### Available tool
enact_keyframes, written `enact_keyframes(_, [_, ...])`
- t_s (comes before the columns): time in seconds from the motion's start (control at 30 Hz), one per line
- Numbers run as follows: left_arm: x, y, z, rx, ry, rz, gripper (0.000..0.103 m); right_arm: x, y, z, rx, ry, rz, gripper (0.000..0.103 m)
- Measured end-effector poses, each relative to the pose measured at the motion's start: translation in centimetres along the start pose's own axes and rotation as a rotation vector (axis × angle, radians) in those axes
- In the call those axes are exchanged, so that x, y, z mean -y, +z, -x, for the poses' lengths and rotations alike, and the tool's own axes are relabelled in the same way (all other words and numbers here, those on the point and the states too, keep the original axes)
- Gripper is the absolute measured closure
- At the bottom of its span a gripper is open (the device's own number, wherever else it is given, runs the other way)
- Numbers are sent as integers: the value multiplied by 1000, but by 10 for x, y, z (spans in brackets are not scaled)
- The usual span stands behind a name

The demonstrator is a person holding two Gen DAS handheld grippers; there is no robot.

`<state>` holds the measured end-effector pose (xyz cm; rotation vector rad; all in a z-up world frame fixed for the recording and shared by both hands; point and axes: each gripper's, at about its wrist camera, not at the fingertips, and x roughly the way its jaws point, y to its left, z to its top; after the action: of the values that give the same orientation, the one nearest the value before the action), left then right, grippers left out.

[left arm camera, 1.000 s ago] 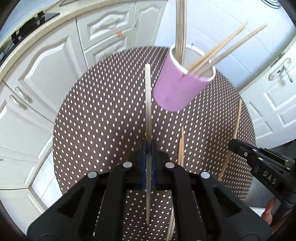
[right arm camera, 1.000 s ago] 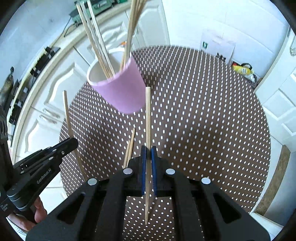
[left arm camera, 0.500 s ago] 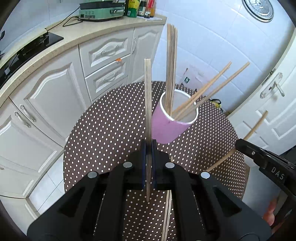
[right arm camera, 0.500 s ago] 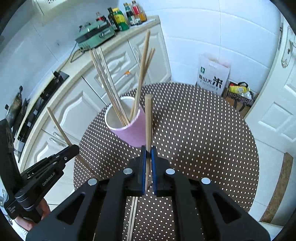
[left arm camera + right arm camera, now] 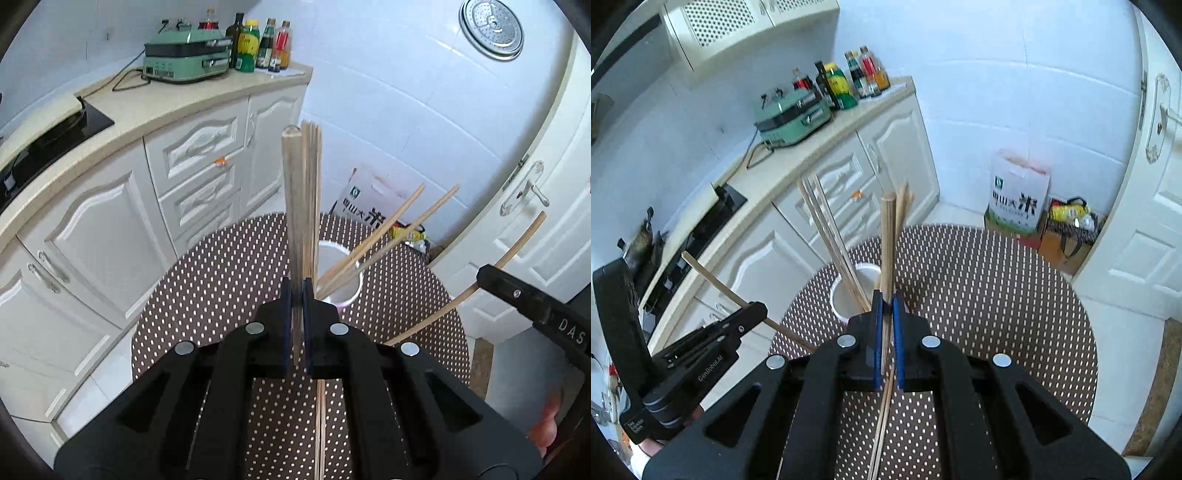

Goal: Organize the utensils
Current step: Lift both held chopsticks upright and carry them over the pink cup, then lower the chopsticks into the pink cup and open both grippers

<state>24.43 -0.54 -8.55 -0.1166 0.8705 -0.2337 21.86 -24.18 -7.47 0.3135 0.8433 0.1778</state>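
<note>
My left gripper (image 5: 297, 291) is shut on a wooden chopstick (image 5: 292, 192) that points up and away above the table. My right gripper (image 5: 887, 300) is shut on another chopstick (image 5: 887, 236) in the same way. Below and beyond both stands the pink cup (image 5: 345, 275), white inside, with several chopsticks leaning in it; in the right wrist view the cup (image 5: 846, 293) sits just left of my fingers. Each view shows the other gripper from the side: the right gripper (image 5: 484, 275) and the left gripper (image 5: 757, 308). Two loose chopsticks (image 5: 882, 417) lie on the cloth under my fingers.
The round table (image 5: 221, 295) wears a brown cloth with white dots. White cabinets (image 5: 110, 229) curve along the left, with a green appliance (image 5: 184, 55) and bottles (image 5: 258, 44) on the counter. A paper bag (image 5: 1019, 192) stands on the floor behind; a white door (image 5: 535, 221) is at the right.
Both grippers have risen with their chopsticks and tipped upward. The cup now sits lower and smaller in both views, and the counter and wall have come into view.
</note>
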Motion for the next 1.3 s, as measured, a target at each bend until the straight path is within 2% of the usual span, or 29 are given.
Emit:
enact_keyframes(0.1, [4, 10, 7, 33, 42, -13, 97, -2, 11, 5, 32, 8, 7, 99])
enact_keyframes(0.23, [6, 24, 16, 55, 42, -10, 97, -2, 24, 7, 64, 19, 2, 99])
enact_keyframes(0.47, [9, 53, 33, 110, 11, 8, 97, -6, 45, 6, 108, 24, 7, 99])
enact_keyframes(0.7, [16, 71, 32, 141, -21, 23, 97, -5, 53, -10, 96, 16, 0, 99])
enact_keyframes(1.3, [12, 61, -30, -7, 6, 10, 97, -5, 44, -59, -26, -17, 4, 99])
